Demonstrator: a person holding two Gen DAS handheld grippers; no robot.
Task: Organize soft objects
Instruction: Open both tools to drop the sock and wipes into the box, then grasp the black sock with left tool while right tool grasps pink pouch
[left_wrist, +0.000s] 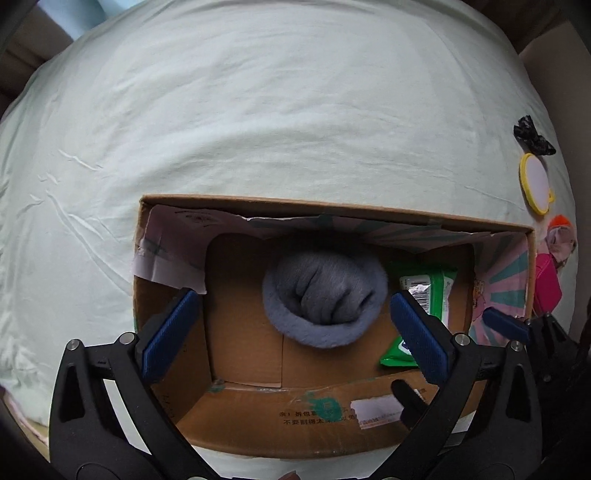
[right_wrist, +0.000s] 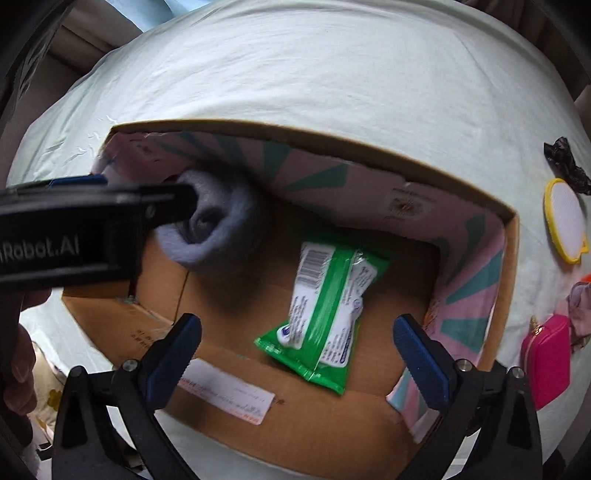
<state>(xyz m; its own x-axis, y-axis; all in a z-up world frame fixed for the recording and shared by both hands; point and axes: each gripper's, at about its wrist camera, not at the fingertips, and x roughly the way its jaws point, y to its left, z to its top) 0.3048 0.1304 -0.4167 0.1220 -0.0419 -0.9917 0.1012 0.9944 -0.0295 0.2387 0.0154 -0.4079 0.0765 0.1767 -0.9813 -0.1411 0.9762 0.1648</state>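
Note:
An open cardboard box (left_wrist: 332, 210) (right_wrist: 332, 147) sits on a pale green bed sheet. Inside lie a rolled grey sock bundle (left_wrist: 325, 299) (right_wrist: 218, 229) and a green wet-wipes pack (left_wrist: 428, 295) (right_wrist: 325, 314). My left gripper (left_wrist: 295, 328) is open and empty, hovering over the box with the sock bundle between and beyond its blue pads. My right gripper (right_wrist: 295, 354) is open and empty above the wipes pack. The left gripper's body (right_wrist: 92, 229) crosses the right wrist view at the left and hides part of the sock bundle.
To the right of the box on the sheet lie a black bow (left_wrist: 532, 136) (right_wrist: 565, 162), a yellow-rimmed round mirror (left_wrist: 535, 182) (right_wrist: 567, 219), a pinkish scrunchie (left_wrist: 561, 240) (right_wrist: 581, 306) and a bright pink pouch (left_wrist: 548, 288) (right_wrist: 545, 358). Wide bare sheet (left_wrist: 258, 110) lies beyond the box.

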